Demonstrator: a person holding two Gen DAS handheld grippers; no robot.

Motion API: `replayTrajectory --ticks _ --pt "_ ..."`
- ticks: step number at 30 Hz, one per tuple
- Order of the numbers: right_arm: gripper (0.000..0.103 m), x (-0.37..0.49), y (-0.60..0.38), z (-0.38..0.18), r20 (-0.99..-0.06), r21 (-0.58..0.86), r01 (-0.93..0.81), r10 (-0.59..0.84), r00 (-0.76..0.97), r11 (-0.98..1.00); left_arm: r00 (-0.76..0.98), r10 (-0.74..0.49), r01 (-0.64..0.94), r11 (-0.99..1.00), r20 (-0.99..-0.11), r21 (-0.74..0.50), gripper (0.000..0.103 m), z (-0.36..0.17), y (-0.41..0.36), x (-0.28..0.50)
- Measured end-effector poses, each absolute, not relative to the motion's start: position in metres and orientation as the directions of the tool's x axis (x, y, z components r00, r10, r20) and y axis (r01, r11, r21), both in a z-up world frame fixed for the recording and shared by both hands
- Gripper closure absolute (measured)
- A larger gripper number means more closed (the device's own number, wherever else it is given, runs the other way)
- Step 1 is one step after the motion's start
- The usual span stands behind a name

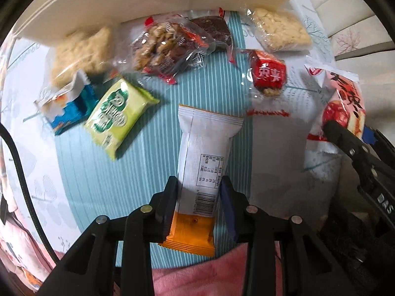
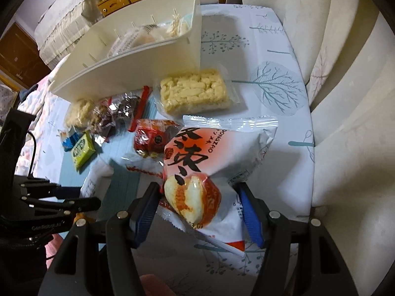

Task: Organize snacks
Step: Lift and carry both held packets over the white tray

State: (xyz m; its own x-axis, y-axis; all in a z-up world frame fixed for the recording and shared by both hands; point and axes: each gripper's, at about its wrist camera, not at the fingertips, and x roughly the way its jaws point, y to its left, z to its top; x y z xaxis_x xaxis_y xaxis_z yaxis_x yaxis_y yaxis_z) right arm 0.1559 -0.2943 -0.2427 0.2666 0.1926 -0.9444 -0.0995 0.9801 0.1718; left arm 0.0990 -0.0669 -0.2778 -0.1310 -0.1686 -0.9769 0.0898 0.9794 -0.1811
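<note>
My left gripper (image 1: 198, 182) is shut on a white and orange snack bar (image 1: 207, 143), pinching its lower half so it hangs above the striped cloth. My right gripper (image 2: 197, 187) is shut on a large white and red snack bag (image 2: 217, 153), with a finger pressed against each side. That bag (image 1: 345, 103) also shows at the right of the left wrist view. A white divided organizer box (image 2: 148, 66) stands at the back with several packets inside. Loose snacks lie in front of it: a rice crisp cake (image 2: 195, 93), a red packet (image 2: 153, 138) and a green packet (image 1: 116, 116).
A blue packet (image 1: 71, 108), a second rice cake (image 1: 79, 51), a walnut snack (image 1: 163, 46) and a dark cake (image 1: 214, 29) lie near the box. Pale sofa cushions (image 2: 345, 98) border the table on the right. A pink cloth (image 1: 197, 276) lies at the near edge.
</note>
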Motion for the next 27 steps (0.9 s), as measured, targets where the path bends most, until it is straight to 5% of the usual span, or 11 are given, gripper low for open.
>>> replayTrajectory --ticks 12,27 --pt "0.039 0.161 -0.271 -0.190 -0.908 0.237 -0.087 0.252 0.335 0.968 0.005 -0.221 0.127 0.967 -0.975 -0.219 0.070 -0.180 -0.007 0.104" --pt "0.039 0.211 -0.200 -0.133 -0.851 0.276 -0.110 0.296 0.434 0.955 0.137 -0.191 0.194 0.967 -0.972 -0.162 0.070 -0.097 0.021 0.210"
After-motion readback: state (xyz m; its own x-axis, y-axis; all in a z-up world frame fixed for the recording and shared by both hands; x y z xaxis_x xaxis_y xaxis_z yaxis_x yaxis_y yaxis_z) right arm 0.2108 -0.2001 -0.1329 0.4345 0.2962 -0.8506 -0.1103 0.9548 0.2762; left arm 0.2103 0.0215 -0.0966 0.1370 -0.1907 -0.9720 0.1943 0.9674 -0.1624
